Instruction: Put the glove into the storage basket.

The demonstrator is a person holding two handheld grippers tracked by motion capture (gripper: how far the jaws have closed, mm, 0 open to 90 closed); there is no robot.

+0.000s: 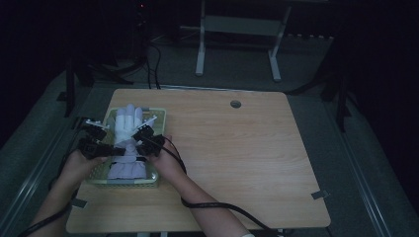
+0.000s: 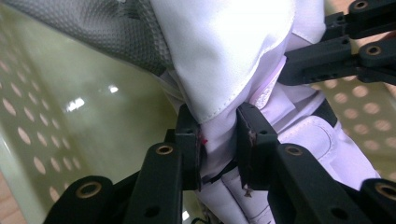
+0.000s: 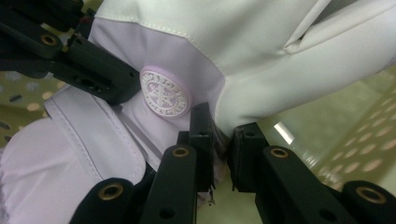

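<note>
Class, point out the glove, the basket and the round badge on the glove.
glove (image 1: 127,123), high view, palm below the fingers.
basket (image 1: 123,182), high view, near rim.
badge (image 3: 165,93), right gripper view, centre of the embossed disc.

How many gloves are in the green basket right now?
1 that I can make out. The white and lilac glove lies lengthwise in the green basket, pinched near its wrist by the left gripper and the right gripper. Another underneath could be hidden.

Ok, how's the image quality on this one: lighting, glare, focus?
High view: dim, with a black surround; the white glove in the green tray is the brightest thing. Left gripper view: bright, glare spots on the tray wall, near jaws soft. Right gripper view: bright, round badge sharp, tray behind blurred.
</note>
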